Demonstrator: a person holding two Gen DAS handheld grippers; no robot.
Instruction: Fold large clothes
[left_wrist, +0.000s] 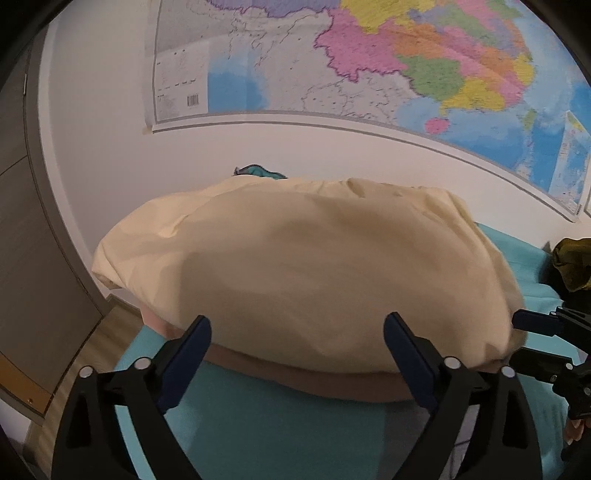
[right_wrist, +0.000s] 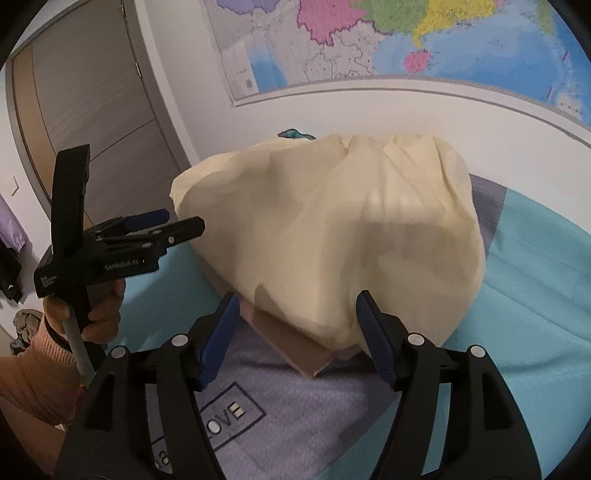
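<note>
Cream garment (left_wrist: 295, 266) lies folded on the bed (left_wrist: 266, 424); I hold left gripper (left_wrist: 297, 354) and right gripper (right_wrist: 295, 332) wide, empty, just beside its near edge.

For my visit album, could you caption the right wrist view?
Open right gripper facing a folded cream-yellow cloth garment on the turquoise bedsheet, left gripper alongside.
</note>
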